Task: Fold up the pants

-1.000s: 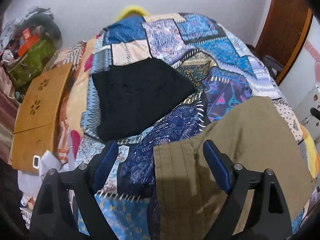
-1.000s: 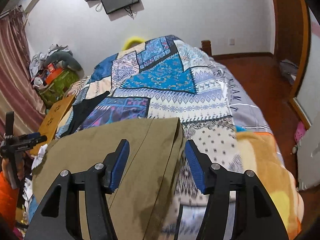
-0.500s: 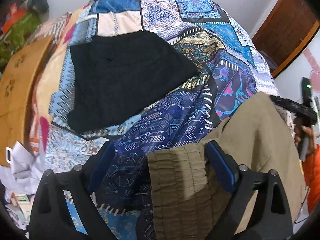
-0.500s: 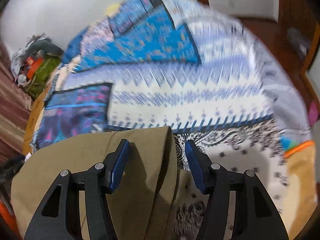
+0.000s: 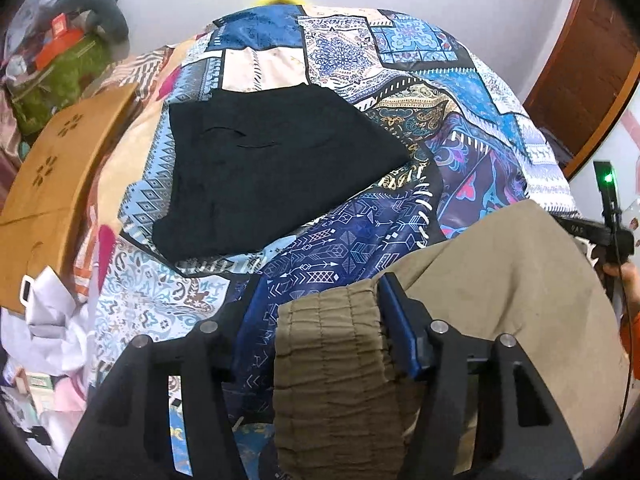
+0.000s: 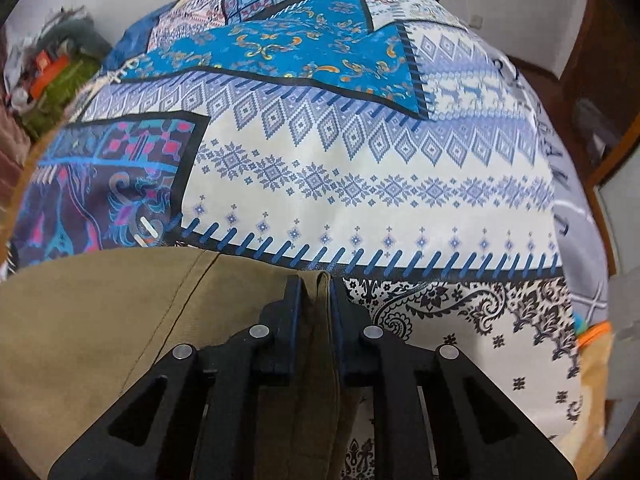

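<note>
the olive pants [image 5: 500, 280] lie on the patchwork quilt [image 5: 352, 240] that covers the bed, at about 5 o'clock in the left wrist view. the left tongs [image 5: 320, 300] straddle the gathered elastic waistband [image 5: 332, 332]; the blue pad at 3 o'clock touches the band's edge, while the other pad sits apart over the quilt, so the tongs look released, though whether the near pad presses the cloth is hard to tell. in the right wrist view the right tongs [image 6: 316, 292] are clenched on a folded edge of the pants [image 6: 100, 320], the cloth pinched upright between both pads at 6 o'clock. a black garment [image 5: 272, 172] lies flat on the quilt at 11 o'clock from the left tongs, well apart from the pants. a wooden board [image 5: 56, 184] sits at 9 o'clock beside the bed.
</note>
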Motion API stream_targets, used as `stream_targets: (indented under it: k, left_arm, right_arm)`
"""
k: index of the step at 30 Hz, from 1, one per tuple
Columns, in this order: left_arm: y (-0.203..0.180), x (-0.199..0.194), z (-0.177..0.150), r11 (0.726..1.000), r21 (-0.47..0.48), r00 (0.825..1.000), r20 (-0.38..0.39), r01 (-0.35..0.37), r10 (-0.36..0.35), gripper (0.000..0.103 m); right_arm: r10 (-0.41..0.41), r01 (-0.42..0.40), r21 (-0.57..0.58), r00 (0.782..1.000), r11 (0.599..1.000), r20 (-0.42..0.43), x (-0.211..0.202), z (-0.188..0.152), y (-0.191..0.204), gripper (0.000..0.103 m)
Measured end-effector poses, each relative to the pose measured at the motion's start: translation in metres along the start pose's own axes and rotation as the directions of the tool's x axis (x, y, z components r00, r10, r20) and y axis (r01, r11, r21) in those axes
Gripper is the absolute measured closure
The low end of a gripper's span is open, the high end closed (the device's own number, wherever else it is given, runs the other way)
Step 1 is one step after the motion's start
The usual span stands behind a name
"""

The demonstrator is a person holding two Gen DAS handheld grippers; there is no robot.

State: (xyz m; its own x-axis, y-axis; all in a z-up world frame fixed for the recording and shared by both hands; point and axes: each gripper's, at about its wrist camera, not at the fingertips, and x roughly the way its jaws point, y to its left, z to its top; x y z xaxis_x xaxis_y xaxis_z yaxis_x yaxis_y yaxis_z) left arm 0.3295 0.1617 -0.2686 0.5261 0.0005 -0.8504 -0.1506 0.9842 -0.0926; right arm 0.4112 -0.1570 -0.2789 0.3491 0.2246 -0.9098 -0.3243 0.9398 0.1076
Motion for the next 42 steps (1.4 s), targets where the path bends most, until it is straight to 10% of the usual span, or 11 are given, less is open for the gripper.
stream_targets:
  k: [5, 11, 20, 33, 42]
  left_arm:
    - [0.006, -0.025, 0.008, 0.999, -0.016, 0.999, 0.020, -0.029, 0.029, 0.042]
    - [0.022, -0.077, 0.016, 0.997, -0.026, 0.990, 0.123, -0.070, 0.073, 0.040]
    - [-0.007, -0.103, 0.022, 0.998, 0.021, 0.987, 0.148, 0.062, -0.064, 0.009]
    - [-0.042, -0.012, 0.006, 0.996, 0.060, 0.988, -0.147, 0.061, -0.052, 0.008]
    - [-0.047, -0.035, -0.027, 0.988, 0.152, 0.995, -0.095, 0.015, 0.000, 0.007]
  right_arm:
    - [-0.048, 0.048, -0.020, 0.999, 0.999, -0.003, -0.021, 0.006, 0.001, 0.091]
    - [0.086, -0.090, 0.028, 0.991, 0.996, 0.106, -0.092, 0.005, 0.010, 0.087]
    - [0.241, -0.223, -0.104, 0.946, 0.969, 0.216, -0.152, 0.005, 0.106, 0.030]
    - [0.180, -0.197, -0.306, 0.980, 0.931, -0.082, -0.070, -0.037, 0.172, 0.025]
    - [0.170, -0.178, -0.305, 0.984, 0.936, -0.053, -0.099, -0.071, 0.142, 0.019]
